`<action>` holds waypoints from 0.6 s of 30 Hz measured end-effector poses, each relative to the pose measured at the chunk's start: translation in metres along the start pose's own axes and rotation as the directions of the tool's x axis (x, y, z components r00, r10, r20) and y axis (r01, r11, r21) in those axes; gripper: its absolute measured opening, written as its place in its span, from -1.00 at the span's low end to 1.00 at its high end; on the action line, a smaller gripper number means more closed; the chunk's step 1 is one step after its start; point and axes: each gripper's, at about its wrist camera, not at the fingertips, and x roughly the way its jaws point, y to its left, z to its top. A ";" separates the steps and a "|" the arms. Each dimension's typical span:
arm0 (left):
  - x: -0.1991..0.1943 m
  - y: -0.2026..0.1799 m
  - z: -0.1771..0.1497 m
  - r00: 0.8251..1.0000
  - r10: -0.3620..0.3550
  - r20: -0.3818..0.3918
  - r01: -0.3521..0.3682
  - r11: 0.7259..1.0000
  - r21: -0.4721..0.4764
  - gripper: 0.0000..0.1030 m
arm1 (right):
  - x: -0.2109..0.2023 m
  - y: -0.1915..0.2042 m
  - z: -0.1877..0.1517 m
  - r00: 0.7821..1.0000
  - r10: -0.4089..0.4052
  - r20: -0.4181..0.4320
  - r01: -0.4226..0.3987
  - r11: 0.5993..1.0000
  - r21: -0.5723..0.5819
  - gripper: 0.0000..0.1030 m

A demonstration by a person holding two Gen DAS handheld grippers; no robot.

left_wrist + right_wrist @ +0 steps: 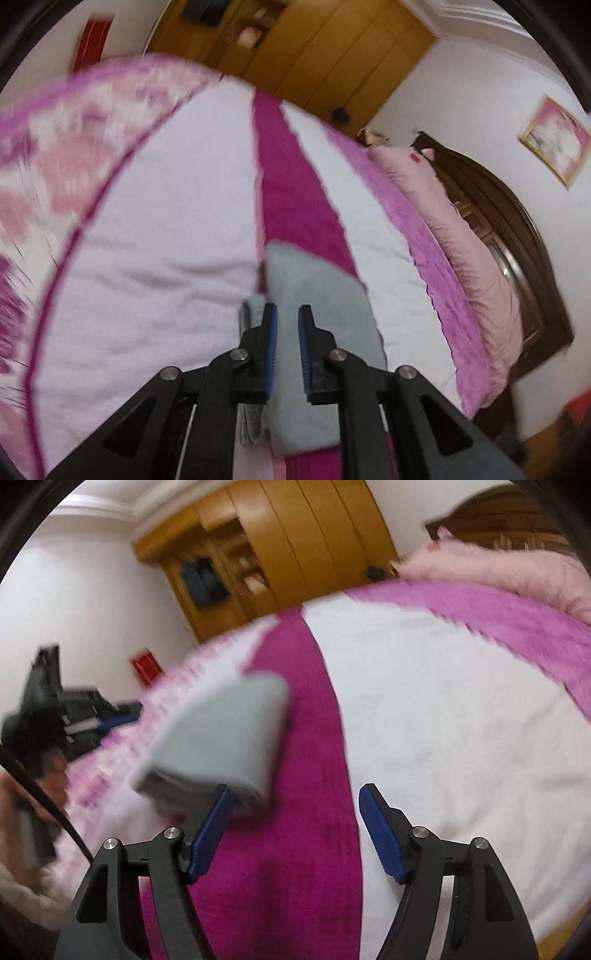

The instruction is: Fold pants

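Note:
The pants [317, 295] are pale grey-blue and lie folded into a compact stack on the bed. In the left wrist view they lie under and ahead of my left gripper [288, 317], whose jaws stand a narrow gap apart with nothing between them. In the right wrist view the folded pants [221, 738] lie left of centre, and my right gripper [295, 797] is wide open and empty beside them, its left finger [210, 830] close to the stack's near edge. My left gripper [122, 712] shows at the far left there.
The bed cover [147, 277] is white with a magenta stripe [295, 812] and pink floral edge. A pink pillow [443, 221] and dark wooden headboard [517, 240] are to the right. A wooden wardrobe [295, 554] stands behind the bed.

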 end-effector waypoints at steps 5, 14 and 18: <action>-0.008 -0.062 -0.017 0.993 -0.090 -0.078 0.102 0.980 0.170 -0.80 | 0.022 0.023 0.032 0.988 0.148 -0.038 -0.152 0.979 -0.134 -0.99; 0.050 -0.024 -0.088 0.969 -0.029 -0.246 0.057 0.992 0.108 -0.99 | 0.084 0.027 0.004 0.950 0.193 -0.244 -0.222 0.970 -0.096 -1.00; 0.037 -0.026 -0.091 0.966 -0.028 -0.258 0.063 0.990 0.129 -0.99 | 0.074 0.032 0.004 0.951 0.175 -0.254 -0.214 0.967 -0.135 -1.00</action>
